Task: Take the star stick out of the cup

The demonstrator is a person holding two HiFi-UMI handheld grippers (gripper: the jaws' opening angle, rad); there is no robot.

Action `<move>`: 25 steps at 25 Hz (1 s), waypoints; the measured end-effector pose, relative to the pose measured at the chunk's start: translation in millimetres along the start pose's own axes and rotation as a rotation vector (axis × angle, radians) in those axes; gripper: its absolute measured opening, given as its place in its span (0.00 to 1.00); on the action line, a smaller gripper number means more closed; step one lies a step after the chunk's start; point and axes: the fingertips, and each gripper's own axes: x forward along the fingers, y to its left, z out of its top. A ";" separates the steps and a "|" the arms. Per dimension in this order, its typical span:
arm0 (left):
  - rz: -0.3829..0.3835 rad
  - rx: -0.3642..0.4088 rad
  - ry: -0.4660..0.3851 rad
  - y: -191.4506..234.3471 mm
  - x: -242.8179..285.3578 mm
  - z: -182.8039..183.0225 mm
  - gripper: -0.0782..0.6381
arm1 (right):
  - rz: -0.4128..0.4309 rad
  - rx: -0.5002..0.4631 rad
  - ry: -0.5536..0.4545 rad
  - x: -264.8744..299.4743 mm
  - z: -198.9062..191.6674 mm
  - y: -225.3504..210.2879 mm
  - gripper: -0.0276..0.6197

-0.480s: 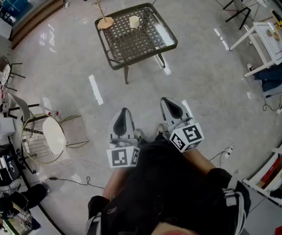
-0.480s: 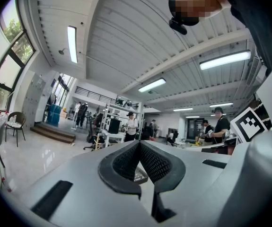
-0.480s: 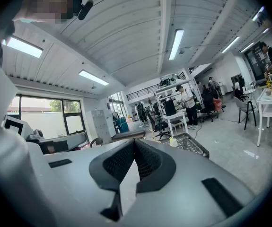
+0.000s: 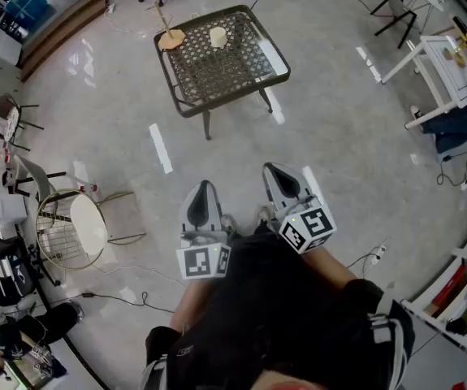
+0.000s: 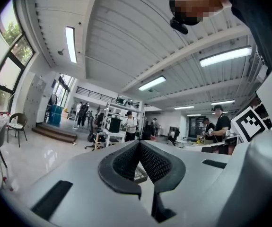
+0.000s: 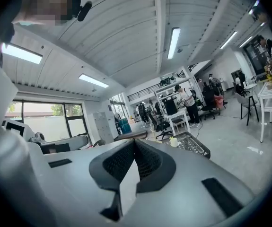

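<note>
1. Head view: the left tool and right tool sit low by the person's body, well apart from the desk.
2. Both tools are clenched, tips meeting on nothing.
3. The cup stands on the desk. The stick lies near it at the far-left corner, outside it.

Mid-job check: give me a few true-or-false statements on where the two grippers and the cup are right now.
1. The left gripper is shut with nothing between its jaws. True.
2. The right gripper is clamped on the cup. False: it is shut on nothing. The cup stands on the mesh table, apart from both grippers.
3. The cup stands near the table's far edge. True.
4. Both grippers are above the table. False: they are close to the person, over the floor, short of the table.
</note>
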 end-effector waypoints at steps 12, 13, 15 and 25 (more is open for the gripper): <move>0.061 0.034 0.044 -33.9 19.1 -18.5 0.13 | 0.048 -0.003 0.007 -1.4 -0.1 -50.9 0.06; 0.064 0.033 0.053 -33.2 21.0 -21.7 0.13 | 0.046 0.002 0.008 -0.3 -0.2 -54.1 0.06; 0.069 0.027 0.065 -30.8 27.8 -26.2 0.13 | 0.042 0.012 0.012 3.6 -1.7 -60.0 0.06; 0.051 0.009 0.057 6.8 107.9 -32.4 0.13 | 0.017 -0.003 0.050 74.0 -5.5 -91.9 0.06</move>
